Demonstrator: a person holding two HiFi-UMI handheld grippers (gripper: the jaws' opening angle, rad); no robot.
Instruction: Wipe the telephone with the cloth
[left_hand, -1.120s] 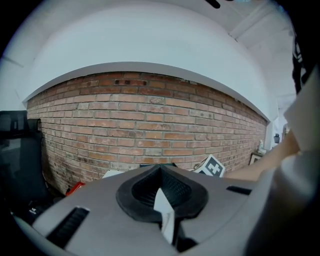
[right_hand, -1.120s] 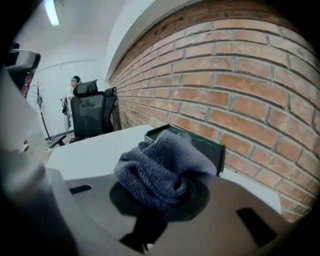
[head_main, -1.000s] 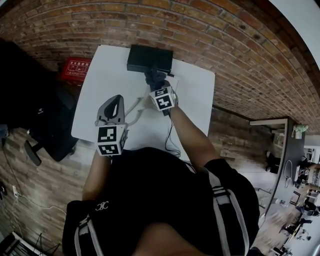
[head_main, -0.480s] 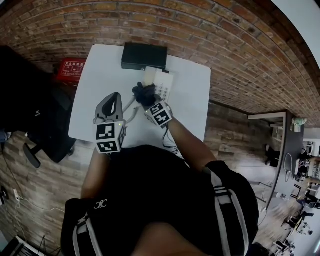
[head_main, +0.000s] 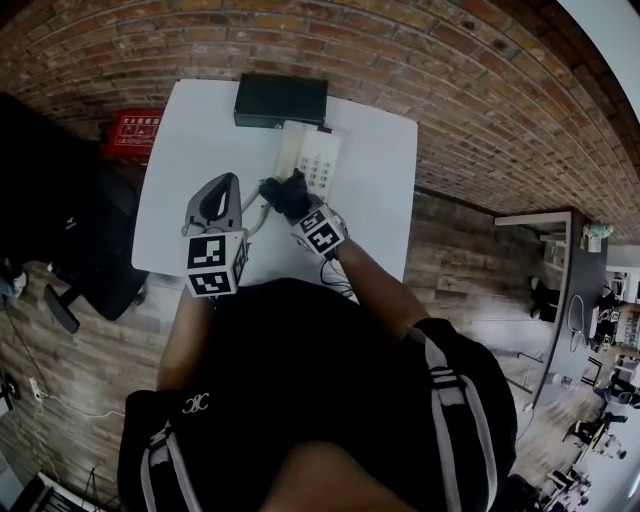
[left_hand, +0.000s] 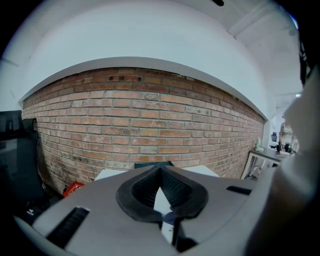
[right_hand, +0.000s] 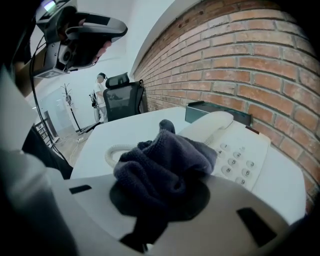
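A white telephone (head_main: 312, 160) lies on the white table (head_main: 190, 150), its handset (right_hand: 210, 125) in the cradle and its keypad (right_hand: 240, 155) facing up. A dark grey cloth (right_hand: 165, 155) is bunched in my right gripper (right_hand: 162, 172), which is shut on it. In the head view that right gripper (head_main: 285, 195) holds the cloth (head_main: 283, 190) at the phone's near left corner, by the coiled cord (right_hand: 112, 152). My left gripper (head_main: 230, 182) hovers left of the phone, raised, jaws shut with nothing between them; the same left gripper (left_hand: 160, 169) points at the brick wall.
A black box (head_main: 280, 100) stands at the table's far edge, just behind the phone. A red crate (head_main: 135, 130) and a black office chair (head_main: 60, 200) are on the floor to the left. A thin cable (head_main: 335, 275) hangs over the near edge. The brick wall (left_hand: 150, 115) is close behind.
My right gripper has drawn the cloth back from the phone's far end, by the black box, to its near left corner, baring the keypad. The left gripper has barely moved.
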